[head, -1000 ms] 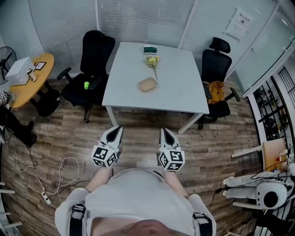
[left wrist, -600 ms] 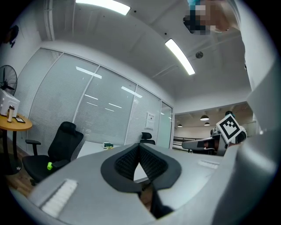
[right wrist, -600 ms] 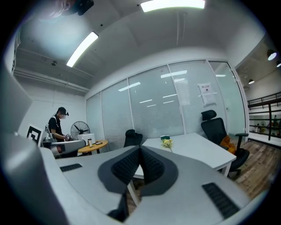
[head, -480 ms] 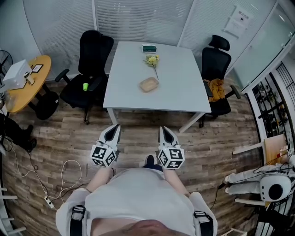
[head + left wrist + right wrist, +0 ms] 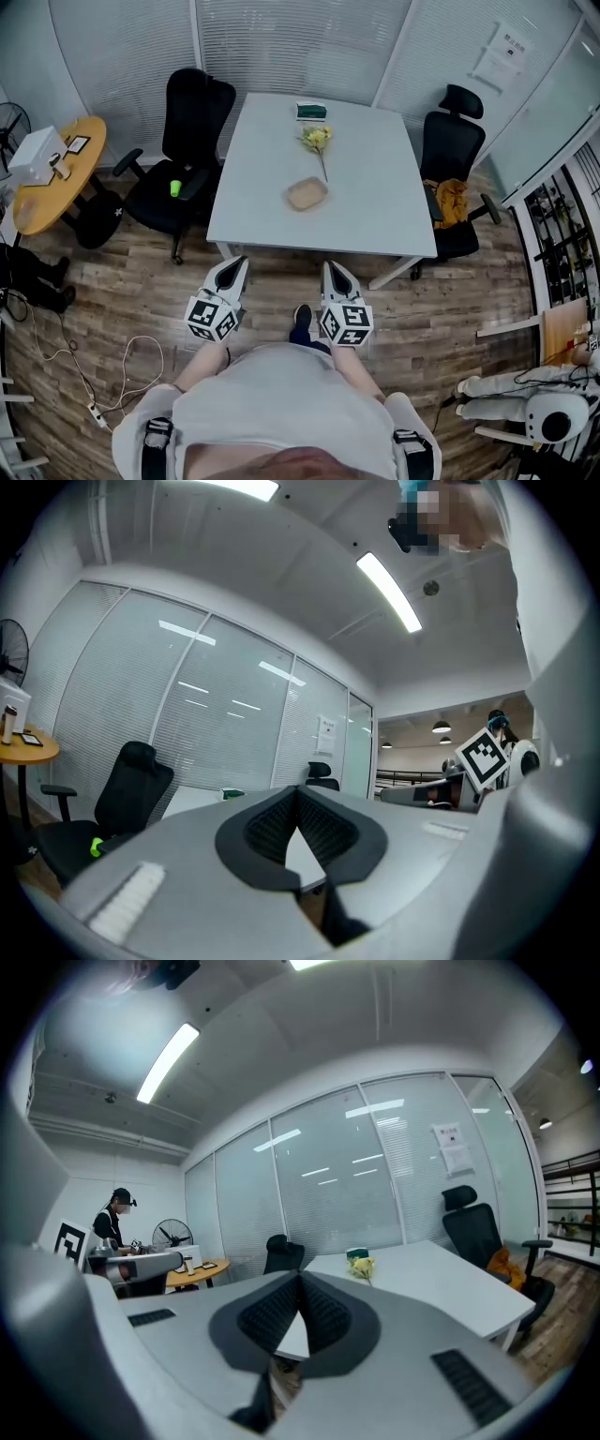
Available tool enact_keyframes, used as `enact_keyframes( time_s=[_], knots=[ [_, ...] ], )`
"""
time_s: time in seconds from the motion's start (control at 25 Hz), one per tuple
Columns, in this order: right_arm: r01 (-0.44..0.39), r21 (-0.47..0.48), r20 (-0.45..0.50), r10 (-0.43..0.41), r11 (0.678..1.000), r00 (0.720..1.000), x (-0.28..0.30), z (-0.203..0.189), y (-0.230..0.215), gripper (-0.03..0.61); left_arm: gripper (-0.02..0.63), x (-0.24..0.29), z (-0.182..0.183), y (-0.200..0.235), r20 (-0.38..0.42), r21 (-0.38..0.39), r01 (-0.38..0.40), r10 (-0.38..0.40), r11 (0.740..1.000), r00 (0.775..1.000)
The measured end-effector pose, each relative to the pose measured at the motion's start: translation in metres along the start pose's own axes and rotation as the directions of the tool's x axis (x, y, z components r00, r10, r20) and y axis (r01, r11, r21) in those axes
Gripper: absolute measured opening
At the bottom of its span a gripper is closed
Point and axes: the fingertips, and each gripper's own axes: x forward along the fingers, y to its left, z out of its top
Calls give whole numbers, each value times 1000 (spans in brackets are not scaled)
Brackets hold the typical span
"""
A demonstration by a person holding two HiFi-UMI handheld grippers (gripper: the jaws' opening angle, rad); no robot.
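Jaws of your left gripper (image 5: 238,262) meet at the tips with nothing between them, and your right gripper (image 5: 331,266) is closed and empty in the same way. Both hang side by side over the wood-plank floor (image 5: 281,281), pointing at the white rectangular table (image 5: 375,202) just ahead. Nearest you on it lies a shallow tan wooden dish (image 5: 307,194). Just beyond lies a yellow long-stemmed flower (image 5: 317,139), its long axis running near to far, stem end toward you, bloom pointing away. At the far edge sits a small green box (image 5: 311,112).
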Motion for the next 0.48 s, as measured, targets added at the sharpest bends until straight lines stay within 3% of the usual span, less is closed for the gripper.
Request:
enact_keyframes(
  time_s=[0.48],
  knots=[
    [-69, -22, -12, 69, 997, 998, 122, 44, -114, 8, 11, 168, 9, 30, 24, 14, -42, 41, 999, 999]
  ],
)
